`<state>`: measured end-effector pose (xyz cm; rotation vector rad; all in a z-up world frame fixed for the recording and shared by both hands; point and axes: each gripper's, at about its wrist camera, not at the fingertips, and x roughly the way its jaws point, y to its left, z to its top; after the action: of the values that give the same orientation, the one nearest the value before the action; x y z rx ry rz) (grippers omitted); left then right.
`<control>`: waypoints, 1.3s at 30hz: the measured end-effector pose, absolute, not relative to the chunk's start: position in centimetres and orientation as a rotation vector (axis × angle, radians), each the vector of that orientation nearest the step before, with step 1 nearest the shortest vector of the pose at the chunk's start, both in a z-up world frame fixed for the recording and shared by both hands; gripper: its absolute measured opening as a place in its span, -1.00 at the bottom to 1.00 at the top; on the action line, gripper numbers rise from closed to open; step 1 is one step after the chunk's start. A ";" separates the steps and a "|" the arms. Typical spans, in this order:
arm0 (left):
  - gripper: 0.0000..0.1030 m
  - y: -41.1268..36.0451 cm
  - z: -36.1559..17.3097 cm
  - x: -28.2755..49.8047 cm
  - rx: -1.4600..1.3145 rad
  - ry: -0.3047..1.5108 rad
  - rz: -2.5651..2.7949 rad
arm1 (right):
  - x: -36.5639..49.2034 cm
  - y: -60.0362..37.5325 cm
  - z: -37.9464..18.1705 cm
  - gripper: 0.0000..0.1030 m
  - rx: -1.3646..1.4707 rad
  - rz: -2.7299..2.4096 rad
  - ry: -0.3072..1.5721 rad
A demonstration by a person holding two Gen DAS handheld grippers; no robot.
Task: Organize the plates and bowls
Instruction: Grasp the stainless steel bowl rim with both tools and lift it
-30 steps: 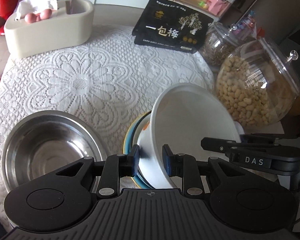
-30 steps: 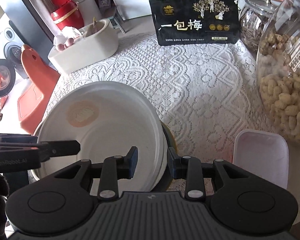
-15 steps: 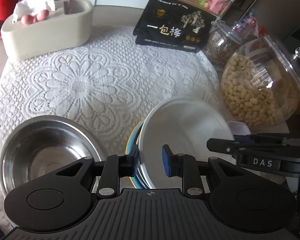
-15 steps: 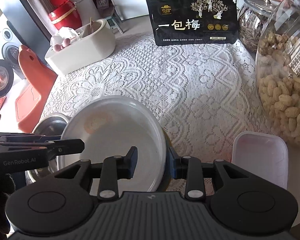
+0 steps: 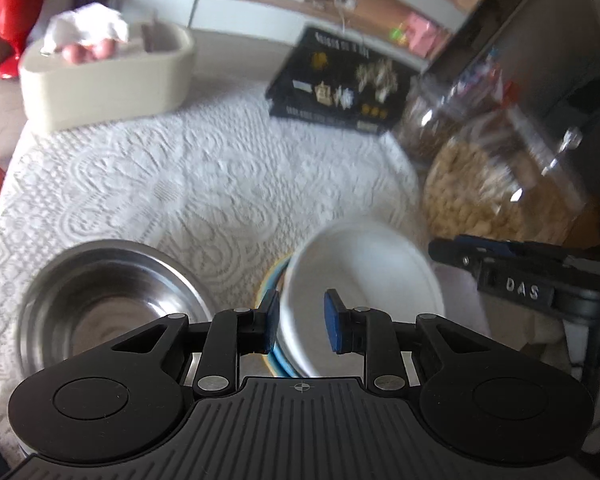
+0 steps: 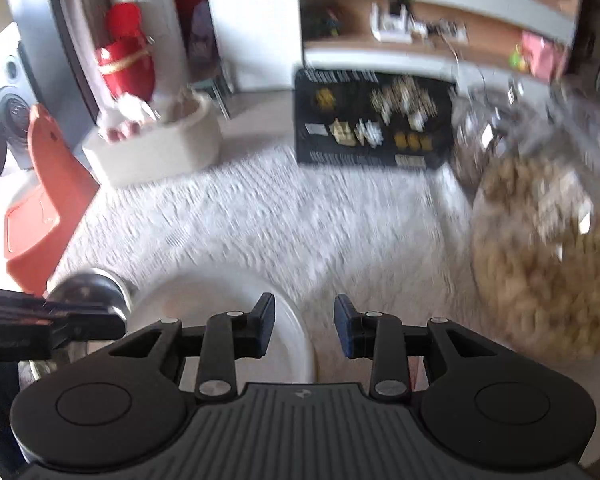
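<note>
A white plate (image 5: 360, 276) lies flat on a stack of plates with blue and yellow rims (image 5: 270, 284) on the lace-covered table. A steel bowl (image 5: 104, 300) sits to the stack's left. My left gripper (image 5: 298, 320) is open, its fingers astride the near rim of the white plate without clamping it. My right gripper (image 6: 304, 326) is open and empty above the right edge of the same plate (image 6: 220, 304), with the steel bowl (image 6: 88, 284) beyond it at left. Both views are motion-blurred.
A beige tub (image 5: 104, 80) with eggs and tissue stands far left. A black snack bag (image 5: 340, 84) stands at the back. Two glass jars, the nearer one of peanuts (image 5: 496, 188), crowd the right side. An orange chair (image 6: 40, 204) stands off the table's left edge.
The white plate went from tilted upright to lying flat on the stack. Both grippers opened and let go of it, and both have pulled back and upward.
</note>
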<state>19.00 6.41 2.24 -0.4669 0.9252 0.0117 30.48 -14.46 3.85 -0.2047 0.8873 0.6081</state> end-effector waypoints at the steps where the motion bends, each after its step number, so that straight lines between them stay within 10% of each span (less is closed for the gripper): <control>1: -0.48 7.2 2.5 18.1 -0.480 0.902 0.030 | 30.4 -13.7 4.3 -0.33 -0.210 0.634 0.874; 17: -0.46 19.3 -4.6 5.6 -0.667 0.838 0.435 | 27.5 6.1 -2.3 -0.27 -0.487 0.829 1.069; 39: -0.25 19.3 -6.6 4.5 -0.793 0.813 0.353 | 28.5 8.8 -7.4 -0.07 -0.596 0.811 1.213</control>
<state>4.48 19.30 -6.59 -0.7927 0.8135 0.3532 28.51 8.79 -7.45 -0.5962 1.2134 0.8110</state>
